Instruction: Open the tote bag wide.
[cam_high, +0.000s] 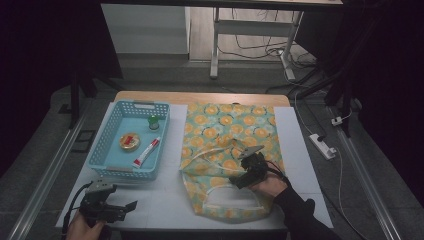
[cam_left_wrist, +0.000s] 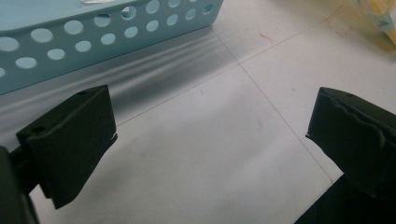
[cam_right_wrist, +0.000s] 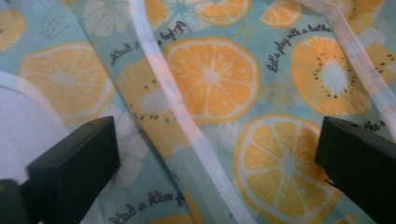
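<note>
A fabric bag (cam_high: 227, 132) printed with orange slices lies flat on the white table, its white handles (cam_high: 232, 200) toward the near edge. My right gripper (cam_high: 248, 172) hovers over the bag's lower middle, open; its jaws straddle a white strap (cam_right_wrist: 187, 121) running across the print (cam_right_wrist: 210, 74). My left gripper (cam_high: 125, 207) rests open at the near left, over bare white table (cam_left_wrist: 210, 140), just in front of the light blue basket (cam_left_wrist: 93, 37).
The light blue basket (cam_high: 107, 130) at the left holds a round tin (cam_high: 129, 141), a red and white tube (cam_high: 146, 151) and a small green-capped jar (cam_high: 153, 122). A power strip (cam_high: 322, 145) and cables lie on the floor to the right. A desk frame (cam_high: 215, 45) stands beyond.
</note>
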